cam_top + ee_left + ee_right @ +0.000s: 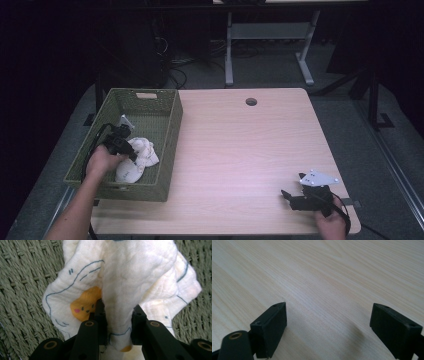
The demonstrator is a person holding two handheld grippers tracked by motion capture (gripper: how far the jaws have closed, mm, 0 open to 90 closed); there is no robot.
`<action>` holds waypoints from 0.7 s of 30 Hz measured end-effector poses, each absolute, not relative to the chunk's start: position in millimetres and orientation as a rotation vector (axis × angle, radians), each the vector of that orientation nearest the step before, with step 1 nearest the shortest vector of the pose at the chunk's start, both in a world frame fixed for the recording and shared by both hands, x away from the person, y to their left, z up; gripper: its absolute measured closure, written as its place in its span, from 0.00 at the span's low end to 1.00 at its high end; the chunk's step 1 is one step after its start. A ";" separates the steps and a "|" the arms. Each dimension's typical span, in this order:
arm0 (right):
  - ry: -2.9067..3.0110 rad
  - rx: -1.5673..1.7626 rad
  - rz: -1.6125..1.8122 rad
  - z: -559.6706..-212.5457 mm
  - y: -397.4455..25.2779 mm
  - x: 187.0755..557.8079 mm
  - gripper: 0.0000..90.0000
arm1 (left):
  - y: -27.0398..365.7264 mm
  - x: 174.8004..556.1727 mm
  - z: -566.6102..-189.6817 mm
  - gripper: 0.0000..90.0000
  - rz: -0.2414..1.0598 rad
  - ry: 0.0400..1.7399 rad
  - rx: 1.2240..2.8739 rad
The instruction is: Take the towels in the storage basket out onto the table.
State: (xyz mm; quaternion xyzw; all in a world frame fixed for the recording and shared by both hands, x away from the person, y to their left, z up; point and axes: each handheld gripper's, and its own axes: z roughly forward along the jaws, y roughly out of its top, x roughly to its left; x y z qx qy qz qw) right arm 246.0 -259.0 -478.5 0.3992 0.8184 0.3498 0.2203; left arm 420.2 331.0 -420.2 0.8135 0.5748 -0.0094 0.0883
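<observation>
Left gripper [117, 322] pinching a white printed cloth [130, 277] inside the green woven basket [172, 120].
The right gripper [328, 327] rests spread wide over the light wooden table [324, 270].

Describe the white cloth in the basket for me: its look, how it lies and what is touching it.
The white cloth is soft, quilted-looking fabric printed with thin blue lines and an orange duck-like figure with a pink cheek. It lies crumpled in the near part of the green woven basket, resting on its floor. The left gripper pinches a raised fold of it between its black jaws, and the rest bunches out on either side of that fold.
</observation>
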 end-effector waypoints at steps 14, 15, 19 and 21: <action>2.264 1.109 0.962 -480.2 -259.0 246.4 0.15 | 345.1 404.7 -389.9 0.82 -0.090 1.577 2.220; 2.265 1.110 0.961 -480.2 -259.0 246.4 0.15 | 344.9 404.0 -388.1 0.82 -0.088 1.567 2.216; 2.260 1.113 0.958 -480.1 -259.5 246.6 0.15 | 343.9 400.4 -378.6 0.82 -0.080 1.533 2.185; 2.255 1.108 0.962 -479.7 -260.0 246.4 0.15 | 343.3 398.6 -373.2 0.82 -0.075 1.511 2.176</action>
